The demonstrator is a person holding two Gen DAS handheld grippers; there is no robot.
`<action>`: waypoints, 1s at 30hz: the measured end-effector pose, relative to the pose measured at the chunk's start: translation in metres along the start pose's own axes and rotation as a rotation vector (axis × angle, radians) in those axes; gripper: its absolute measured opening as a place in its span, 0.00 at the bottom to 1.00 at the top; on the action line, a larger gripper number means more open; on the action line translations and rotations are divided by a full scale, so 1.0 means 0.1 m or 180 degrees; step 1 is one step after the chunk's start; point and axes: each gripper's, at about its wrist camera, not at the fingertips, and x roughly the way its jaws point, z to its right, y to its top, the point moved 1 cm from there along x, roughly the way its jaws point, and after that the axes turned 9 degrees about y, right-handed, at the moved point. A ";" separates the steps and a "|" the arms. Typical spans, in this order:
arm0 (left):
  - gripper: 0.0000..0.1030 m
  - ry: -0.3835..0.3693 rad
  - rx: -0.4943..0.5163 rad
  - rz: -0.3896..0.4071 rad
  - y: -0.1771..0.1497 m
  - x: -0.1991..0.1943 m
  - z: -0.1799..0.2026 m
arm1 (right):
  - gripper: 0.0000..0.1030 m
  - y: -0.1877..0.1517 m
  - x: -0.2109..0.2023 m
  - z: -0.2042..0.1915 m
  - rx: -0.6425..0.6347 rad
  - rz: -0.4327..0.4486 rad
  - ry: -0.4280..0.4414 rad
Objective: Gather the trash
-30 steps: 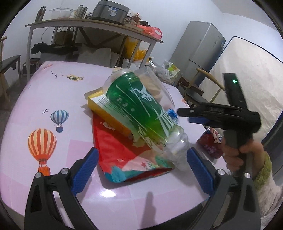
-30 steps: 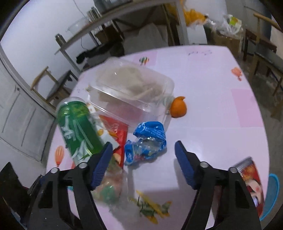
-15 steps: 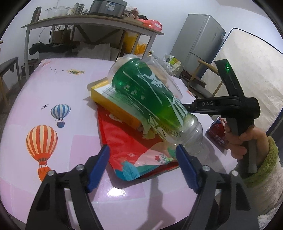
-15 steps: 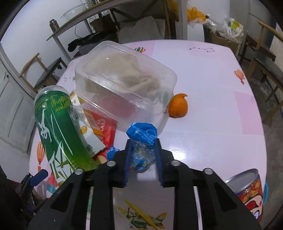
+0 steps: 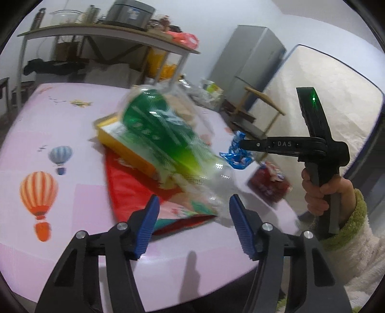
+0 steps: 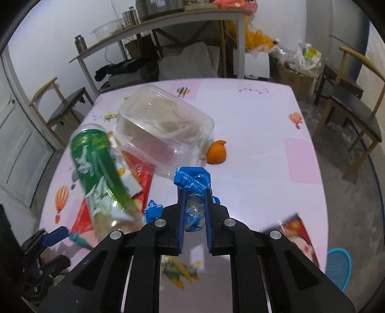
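Note:
My right gripper (image 6: 194,192) is shut on a crumpled blue wrapper (image 6: 192,177) and holds it above the pink table (image 6: 252,125); the wrapper also shows in the left wrist view (image 5: 237,154). My left gripper (image 5: 193,216) is part open, its jaws on either side of the clear neck end of a green plastic bottle (image 5: 163,142) without visibly pinching it. The bottle (image 6: 96,168) lies tilted over a yellow box (image 5: 125,146) and a red snack bag (image 5: 139,192). A clear plastic container (image 6: 163,127) lies behind them.
An orange peel (image 6: 216,154) lies beside the clear container. A red can (image 6: 296,233) lies near the table's front right edge, also in the left wrist view (image 5: 269,185). Chairs (image 6: 349,103) stand on both sides. A cluttered shelf table (image 6: 168,19) is behind.
My right gripper closed on the blue wrapper and lifted it off the table. My left gripper narrowed around the green bottle's neck end, and the bottle has shifted and blurs.

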 end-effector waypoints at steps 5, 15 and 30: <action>0.57 -0.0335 0.0245 -0.0038 -0.07 -0.03 0.33 | 0.13 -0.29 -0.26 -0.04 -0.0158 -0.0119 0.0155; 0.57 -0.0469 0.0940 -0.0540 -0.37 0.34 0.98 | 0.13 -0.94 -0.03 0.05 0.0086 -0.0676 0.0468; 0.36 -0.0031 0.1396 -0.0690 -0.51 0.78 1.31 | 0.13 -0.99 0.06 0.32 0.0872 -0.0771 0.1300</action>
